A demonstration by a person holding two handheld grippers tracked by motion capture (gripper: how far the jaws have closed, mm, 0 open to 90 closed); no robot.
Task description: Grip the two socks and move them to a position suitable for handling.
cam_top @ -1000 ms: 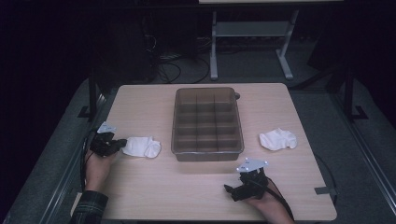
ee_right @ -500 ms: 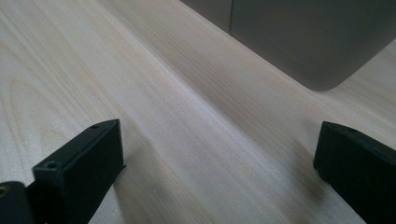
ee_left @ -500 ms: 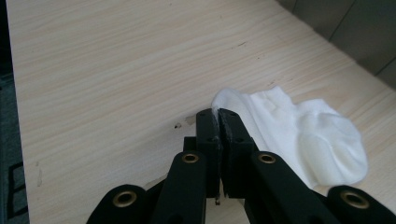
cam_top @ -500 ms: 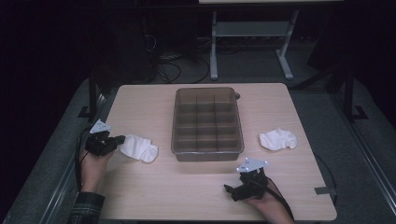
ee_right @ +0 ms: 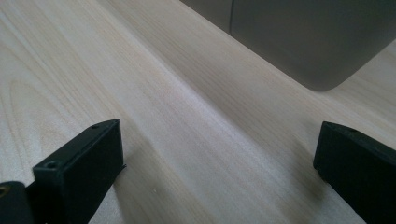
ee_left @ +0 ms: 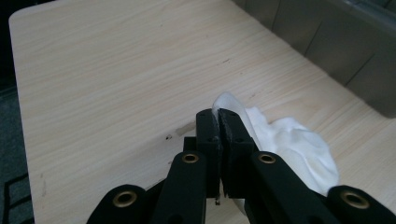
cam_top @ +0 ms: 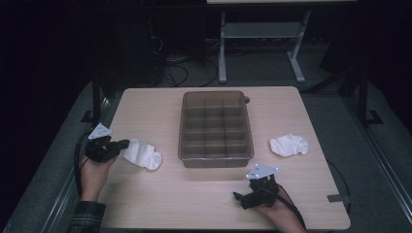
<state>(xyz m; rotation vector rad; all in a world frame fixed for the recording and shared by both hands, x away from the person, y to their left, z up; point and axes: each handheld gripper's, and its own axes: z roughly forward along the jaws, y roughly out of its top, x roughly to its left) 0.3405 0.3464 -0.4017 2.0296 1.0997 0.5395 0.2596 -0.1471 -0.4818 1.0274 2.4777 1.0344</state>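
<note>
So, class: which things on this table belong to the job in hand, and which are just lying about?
In the job:
- left tongs, shut on the left sock
- compartment tray, likely destination

Lying about for now:
- right sock
- right tongs, open, idle
- floor cables

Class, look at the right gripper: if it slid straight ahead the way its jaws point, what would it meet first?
Probably the grey compartment tray: the open right gripper has bare table ahead, then the tray's near corner.

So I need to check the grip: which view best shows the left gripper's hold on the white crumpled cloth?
The left gripper view: the left gripper has its jaws shut on the white crumpled cloth. The high view shows them small; the right gripper view shows table and bin.
</note>
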